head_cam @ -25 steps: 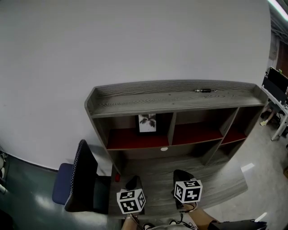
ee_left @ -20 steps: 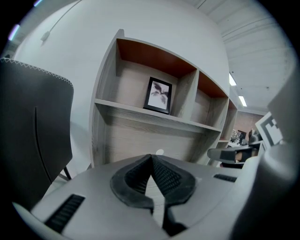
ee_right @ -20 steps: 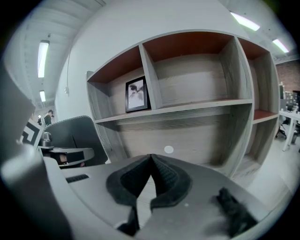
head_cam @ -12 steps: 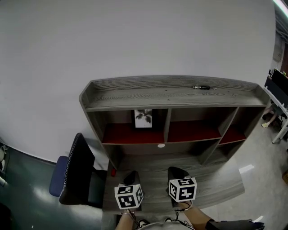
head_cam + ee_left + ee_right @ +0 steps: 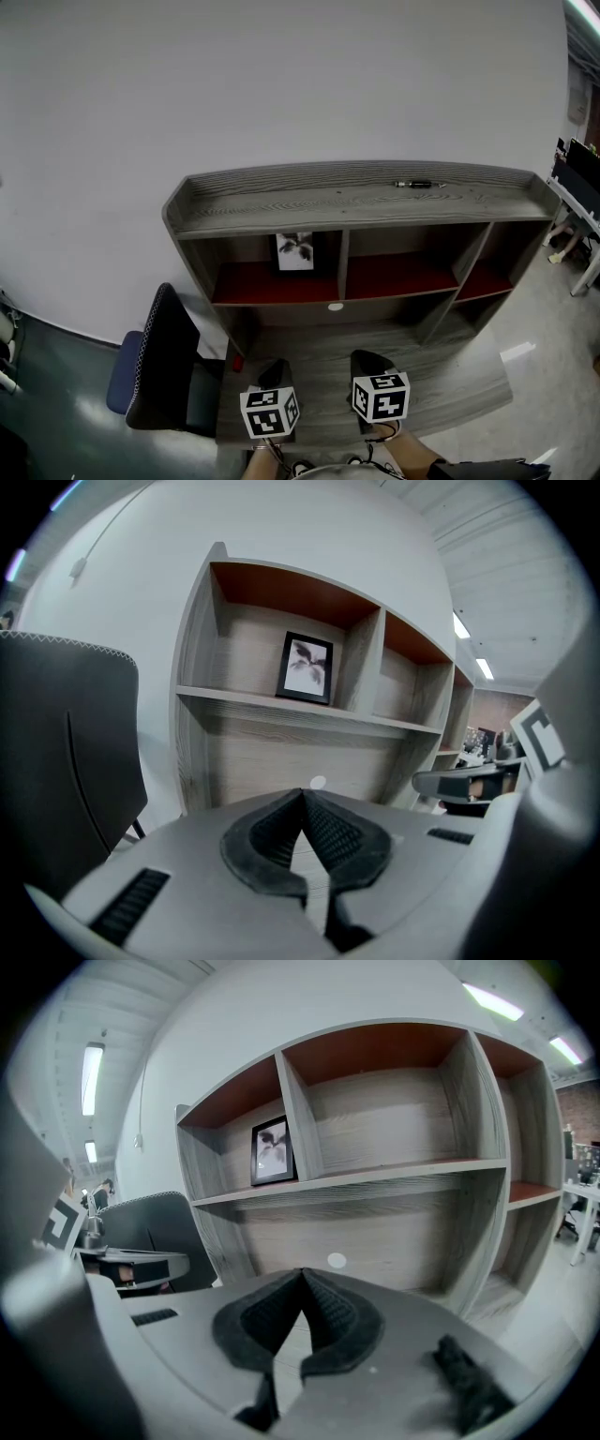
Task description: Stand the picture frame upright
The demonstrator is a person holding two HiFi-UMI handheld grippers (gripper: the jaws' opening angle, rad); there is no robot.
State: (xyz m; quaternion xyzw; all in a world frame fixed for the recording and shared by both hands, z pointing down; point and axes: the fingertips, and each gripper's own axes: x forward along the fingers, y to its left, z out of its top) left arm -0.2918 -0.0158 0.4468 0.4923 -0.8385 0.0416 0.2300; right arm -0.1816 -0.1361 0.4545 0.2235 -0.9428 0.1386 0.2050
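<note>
A small black picture frame (image 5: 295, 251) with a leaf print stands upright in the left cubby of the desk hutch; it also shows as the frame (image 5: 305, 667) in the left gripper view and the frame (image 5: 272, 1151) in the right gripper view. My left gripper (image 5: 275, 372) hovers low over the desk's near edge, shut with nothing held. My right gripper (image 5: 367, 361) sits beside it, also shut and empty. In the gripper views the left gripper's tips (image 5: 302, 793) and the right gripper's tips (image 5: 302, 1272) meet. Both point toward the hutch, well short of the frame.
The grey wooden desk (image 5: 450, 375) carries a hutch (image 5: 356, 202) with three red-floored cubbies. A dark pen-like object (image 5: 415, 185) lies on the hutch top. A black and blue chair (image 5: 159, 366) stands at the desk's left. A white wall is behind.
The view has shifted slightly, so the hutch and chair sit a little further left in the frame. Both grippers stay shut at the desk's near edge.
</note>
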